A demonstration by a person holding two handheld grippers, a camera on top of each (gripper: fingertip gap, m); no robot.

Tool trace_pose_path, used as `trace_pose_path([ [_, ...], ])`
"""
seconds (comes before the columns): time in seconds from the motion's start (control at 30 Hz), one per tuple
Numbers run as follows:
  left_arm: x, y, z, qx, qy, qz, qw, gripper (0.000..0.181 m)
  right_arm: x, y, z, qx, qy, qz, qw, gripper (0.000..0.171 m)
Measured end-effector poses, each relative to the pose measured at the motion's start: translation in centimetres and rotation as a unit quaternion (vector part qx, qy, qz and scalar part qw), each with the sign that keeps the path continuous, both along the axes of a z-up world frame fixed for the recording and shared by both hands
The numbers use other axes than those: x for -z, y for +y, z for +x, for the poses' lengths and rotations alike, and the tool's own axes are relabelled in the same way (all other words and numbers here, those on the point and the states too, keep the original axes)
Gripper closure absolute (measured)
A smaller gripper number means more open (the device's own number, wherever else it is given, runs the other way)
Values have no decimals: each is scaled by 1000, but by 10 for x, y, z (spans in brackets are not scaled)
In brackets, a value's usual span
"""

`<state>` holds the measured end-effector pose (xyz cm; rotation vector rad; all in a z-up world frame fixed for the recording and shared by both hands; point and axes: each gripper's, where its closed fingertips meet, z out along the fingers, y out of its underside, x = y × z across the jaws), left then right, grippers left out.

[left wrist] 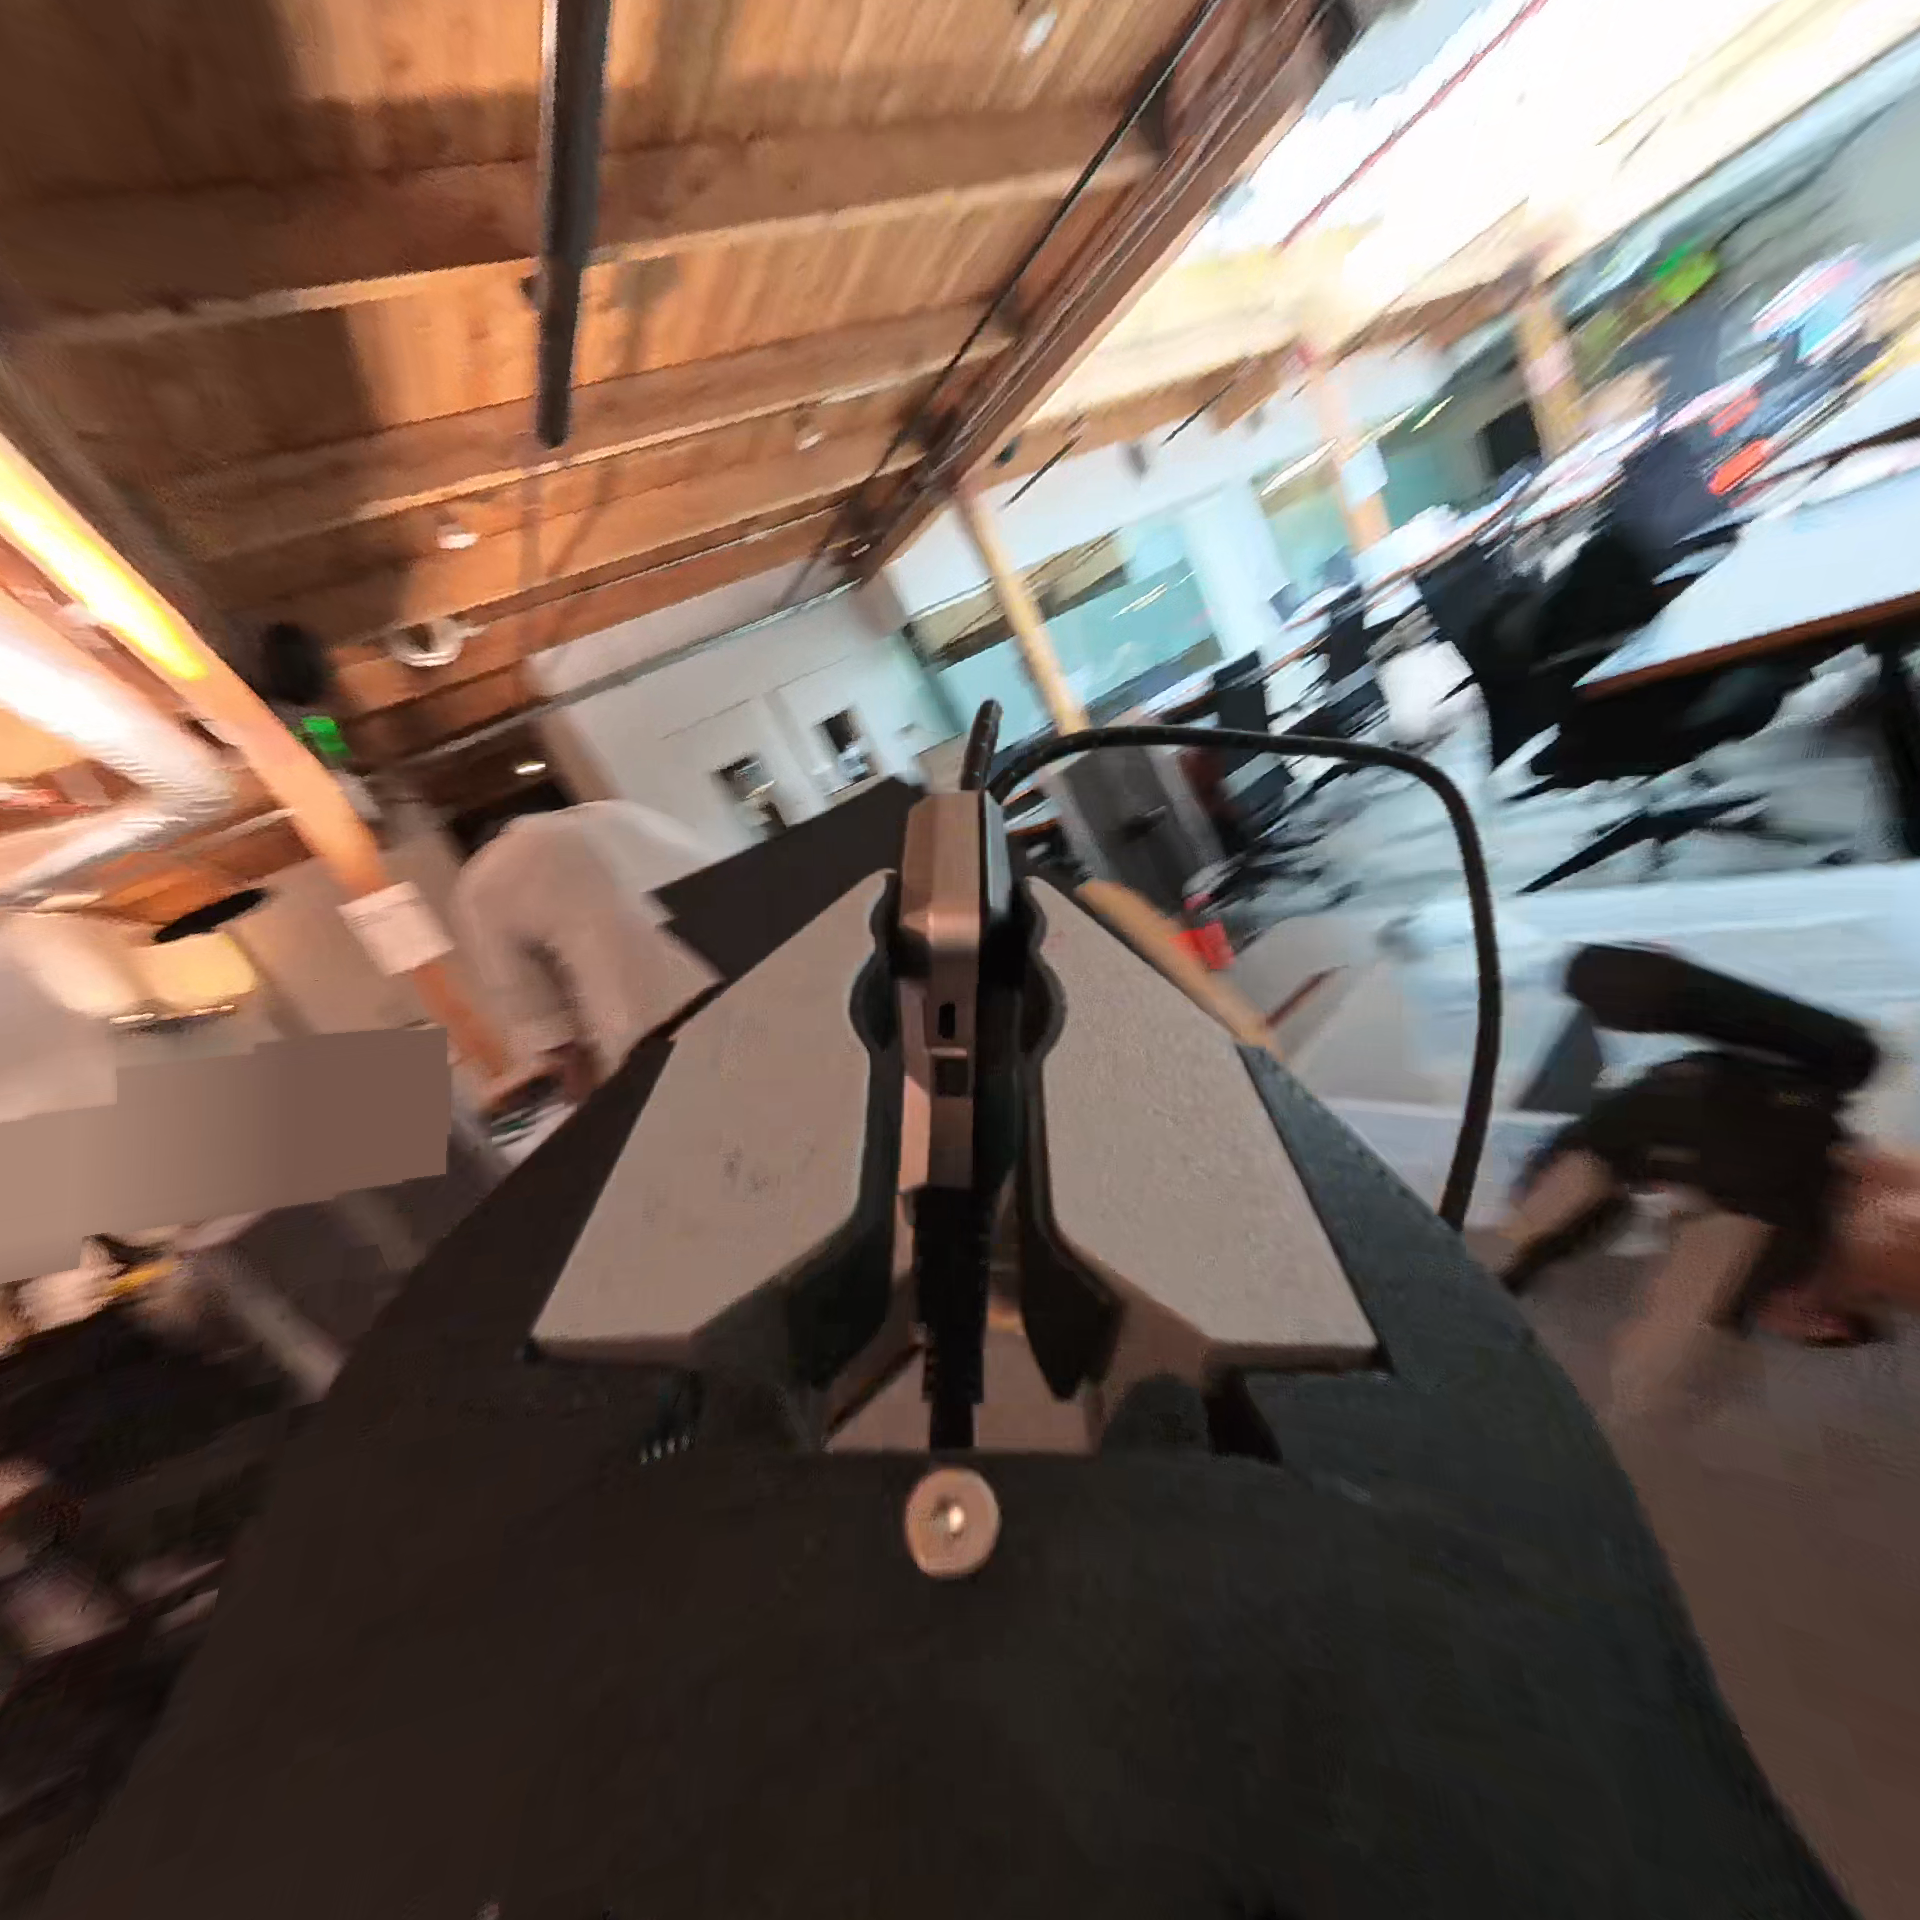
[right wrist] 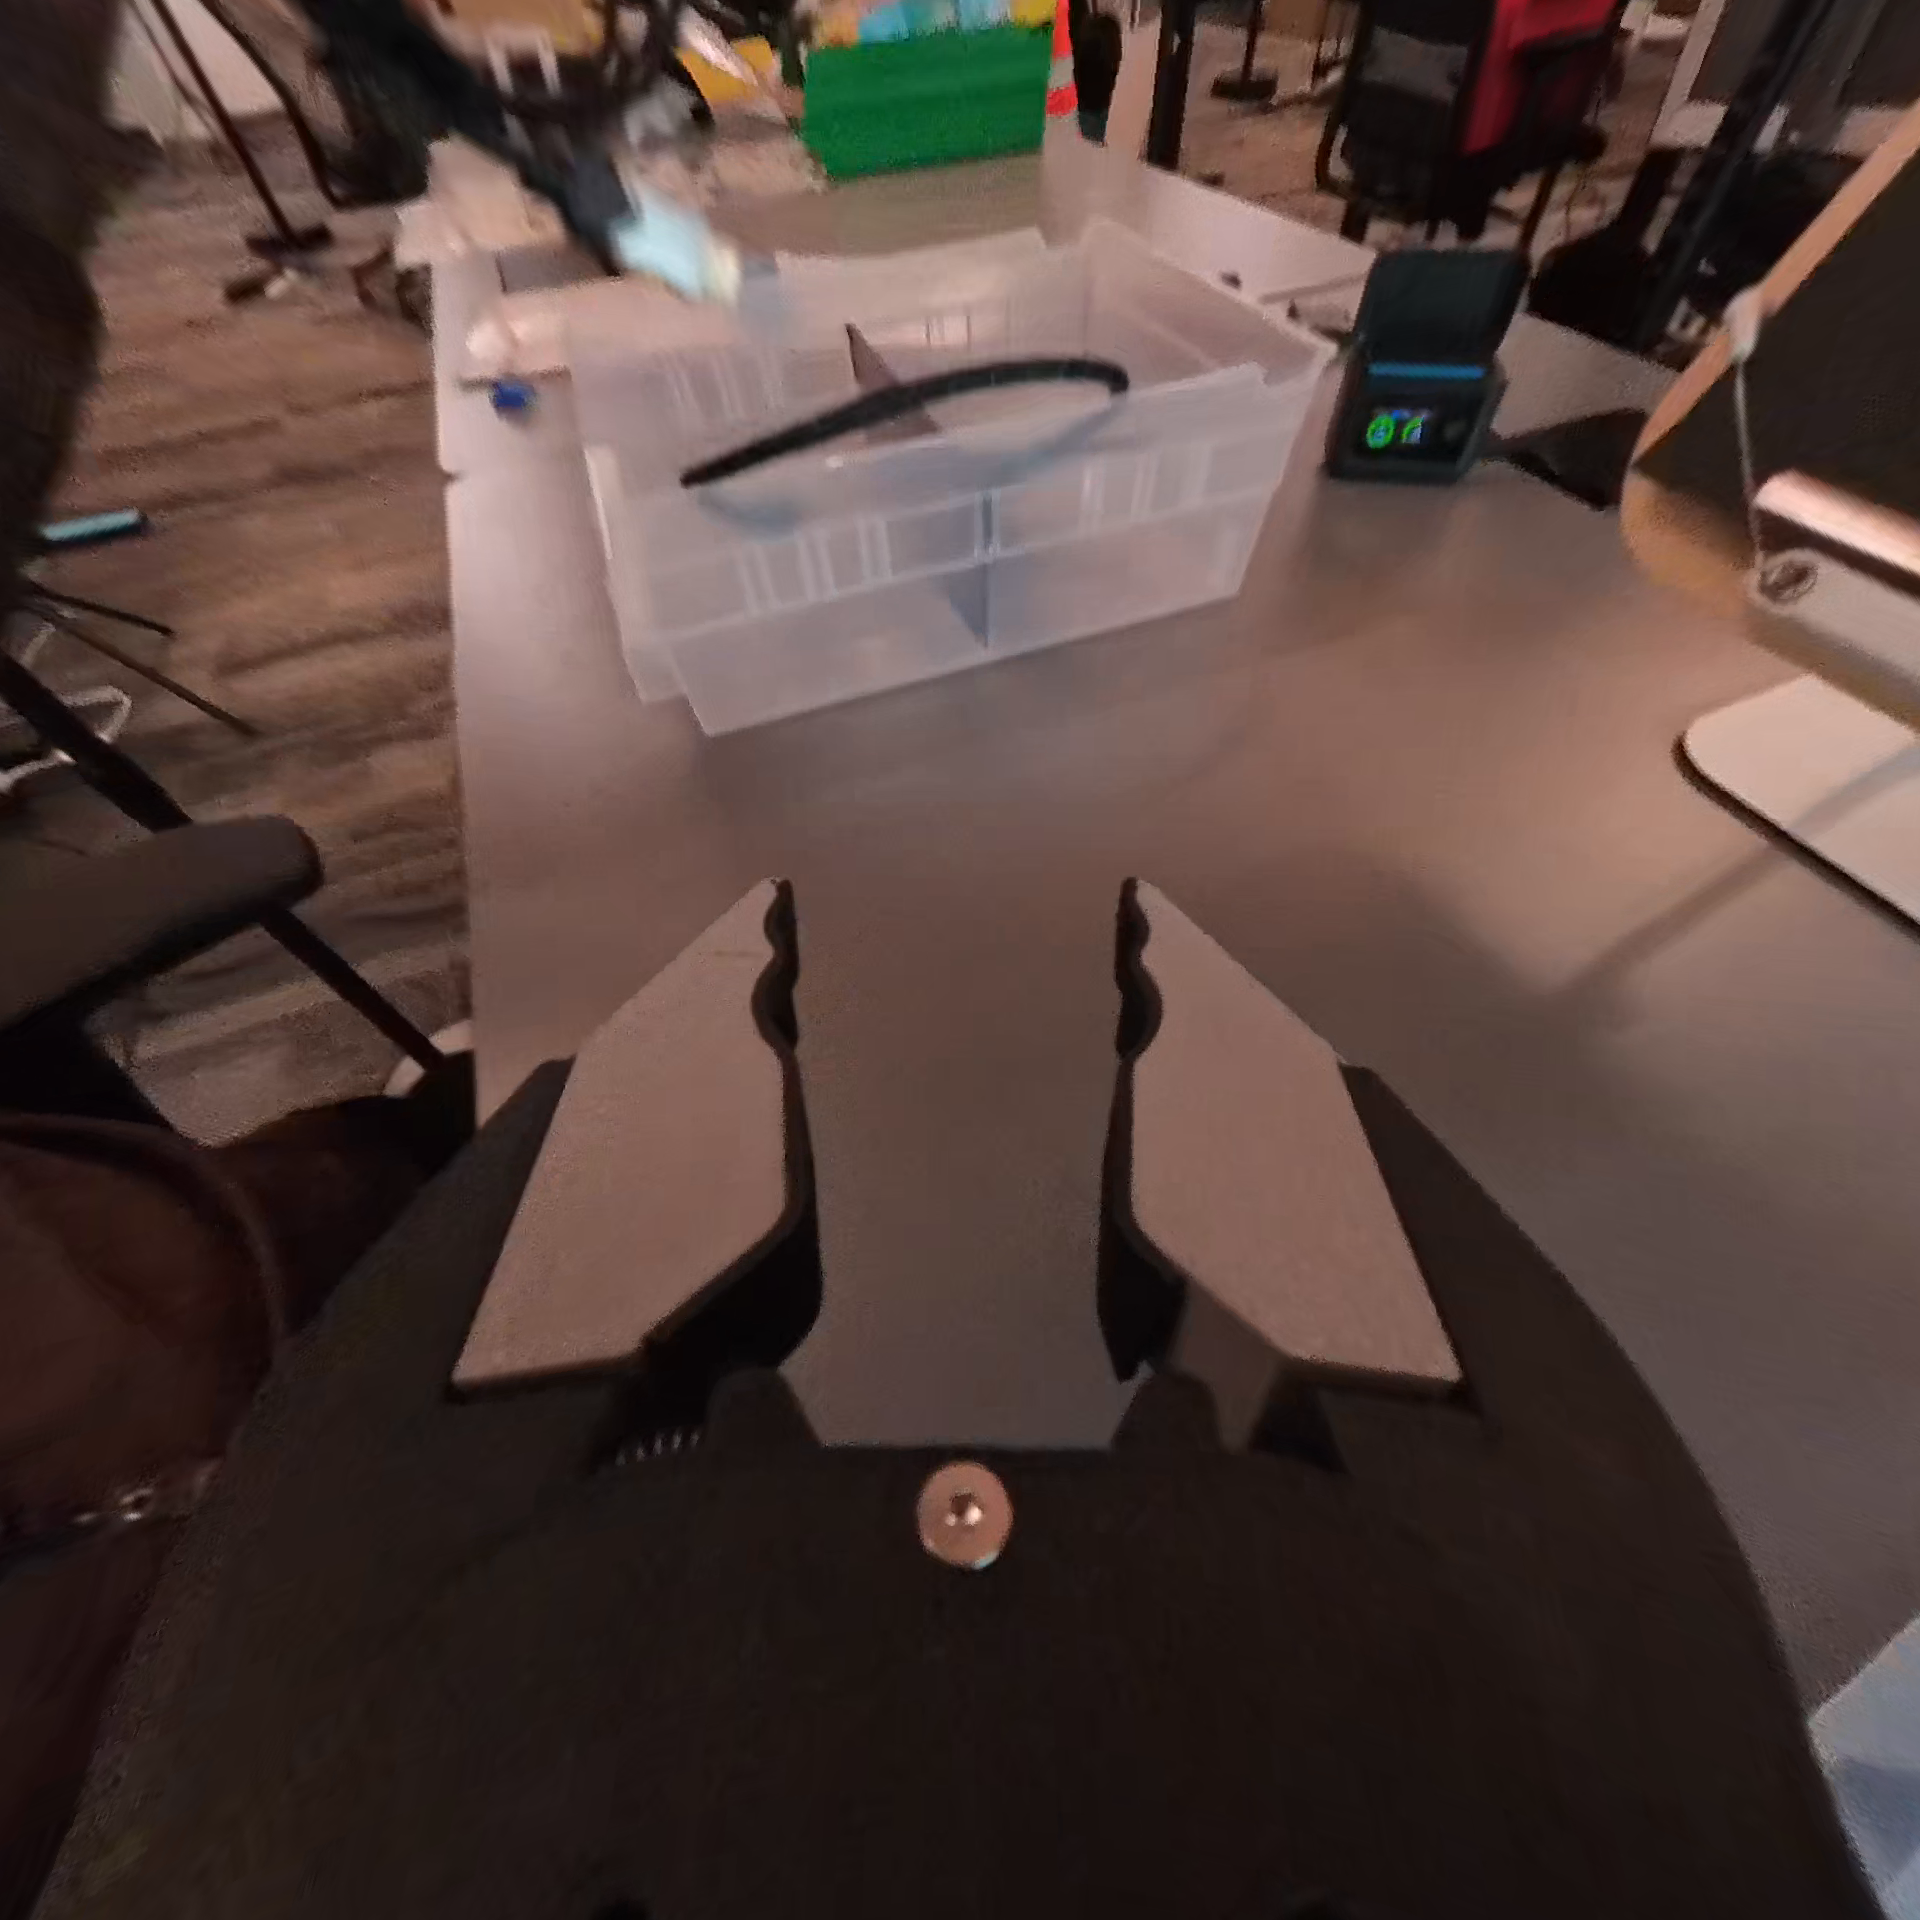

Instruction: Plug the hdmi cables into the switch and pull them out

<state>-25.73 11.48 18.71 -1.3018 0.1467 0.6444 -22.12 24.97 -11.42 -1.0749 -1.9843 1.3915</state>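
Note:
In the left wrist view my left gripper (left wrist: 951,904) is shut on a slim grey metal switch (left wrist: 940,935), held edge-on and raised, with small ports on its near edge. A black cable (left wrist: 1455,831) leaves its far end, loops right and hangs down. A ribbed black plug (left wrist: 951,1309) sits at its near end between the fingers. In the right wrist view my right gripper (right wrist: 956,914) is open and empty above the grey table (right wrist: 1247,831). Another black cable (right wrist: 935,400) lies in a clear plastic bin (right wrist: 935,582) ahead of it.
A small black device with a lit screen (right wrist: 1418,364) stands right of the bin. A monitor stand base (right wrist: 1808,779) is at the right edge. A chair armrest (right wrist: 156,883) is beyond the table's left edge. A green box (right wrist: 925,99) sits far back. A blurred dark shape (left wrist: 1714,1091) is to the right. Left tips to right tips: about 35 cm.

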Motion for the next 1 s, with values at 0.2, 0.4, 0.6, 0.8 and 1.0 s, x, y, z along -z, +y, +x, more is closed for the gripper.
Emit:
trace_pose_path([
  [0.2, 42, 40, 58, 183, -105, 95, 973, 164, -104, 9, 21, 5, 77, -96, 992, 91],
  [0.4, 87, 82, 79, 278, -176, 111, 938, 163, -152, 21, 33, -18, 165, -120, 979, 101],
  [0.6, 145, 115, 67, 289, -250, 53, 923, 164, -123, 11, 28, -85, 156, -89, 980, 150],
  [0.8, 198, 120, 57, 261, -254, -101, 926, 163, -112, 13, 22, -95, 138, -79, 983, 161],
  [1.0, 252, 129, 58, 181, -176, -218, 943, 162, -78, -17, 16, -123, 89, -9, 988, 160],
])
